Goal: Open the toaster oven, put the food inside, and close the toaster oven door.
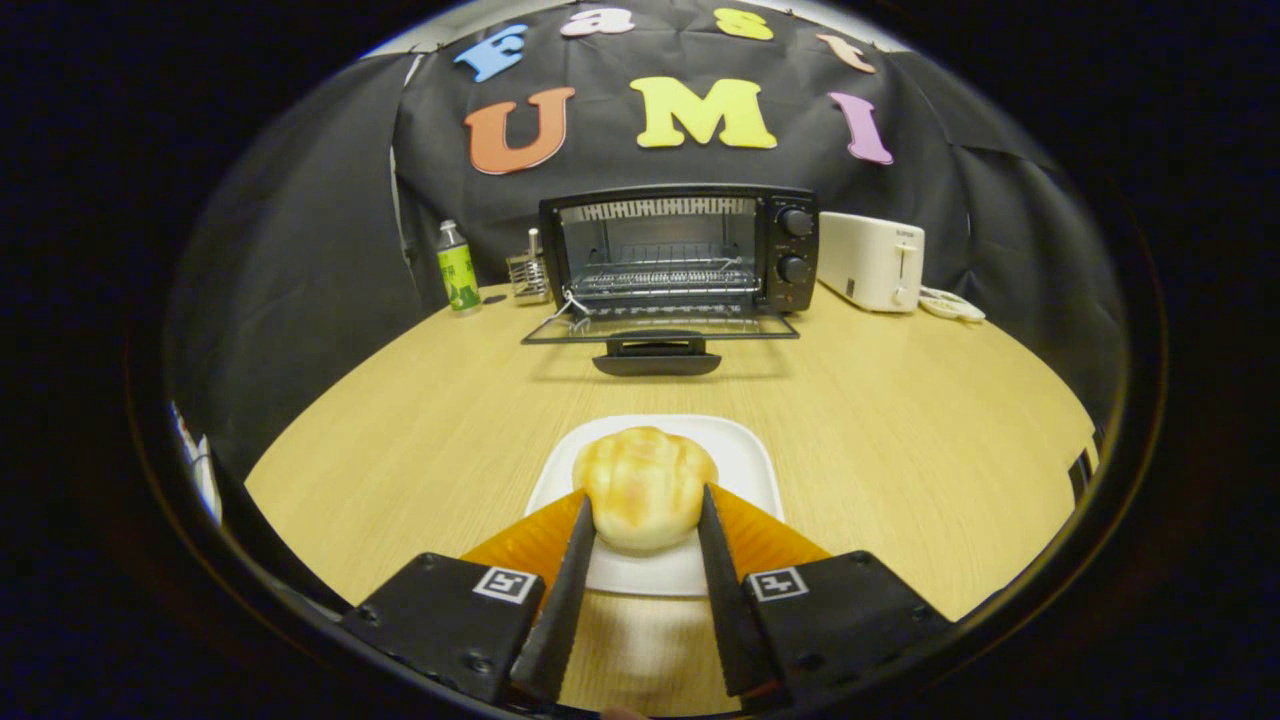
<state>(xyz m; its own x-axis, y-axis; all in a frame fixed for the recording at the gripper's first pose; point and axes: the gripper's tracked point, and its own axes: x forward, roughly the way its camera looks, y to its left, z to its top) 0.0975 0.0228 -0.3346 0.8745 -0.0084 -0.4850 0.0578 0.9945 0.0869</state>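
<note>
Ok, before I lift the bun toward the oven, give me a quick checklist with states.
1. Oven door open: ok, it lies flat.
2. Rack free: ok, nothing on it.
3. Bun between the fingers: ok, one on each side.
4. Gripper firmly pressing the bun: cannot tell.
5. Bun lifted off the plate: not ok, it rests there.
6. Table path to the oven free: ok.

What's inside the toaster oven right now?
Through the open door, the toaster oven holds a bare wire rack, no food. The bun sits on the plate, both gripper fingers touching it. The floor under the rack is unclear.
</note>
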